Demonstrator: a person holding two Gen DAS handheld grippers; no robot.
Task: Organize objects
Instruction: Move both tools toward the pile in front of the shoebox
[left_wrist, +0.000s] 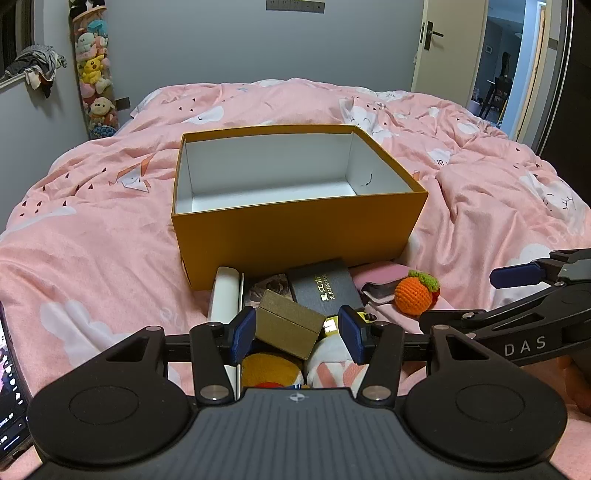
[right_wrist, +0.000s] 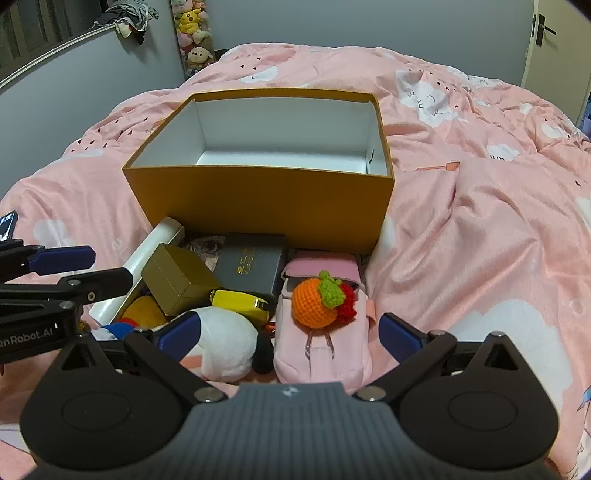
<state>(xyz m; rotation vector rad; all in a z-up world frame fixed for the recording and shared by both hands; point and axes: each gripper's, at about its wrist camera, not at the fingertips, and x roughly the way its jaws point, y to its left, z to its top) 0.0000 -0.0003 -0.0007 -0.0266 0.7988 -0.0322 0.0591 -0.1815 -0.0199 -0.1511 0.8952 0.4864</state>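
Observation:
An open orange box with a white, empty inside stands on the pink bed. A pile lies in front of it: a small gold box, a black box with gold letters, a white tube, a crocheted orange on a pink pouch, a white plush and a yellow case. My left gripper is open, its pads either side of the gold box. My right gripper is open above the pouch and plush.
The pink quilt is rumpled around the box. A phone lies at the left edge. A column of plush toys stands by the grey wall. An open door is at the far right.

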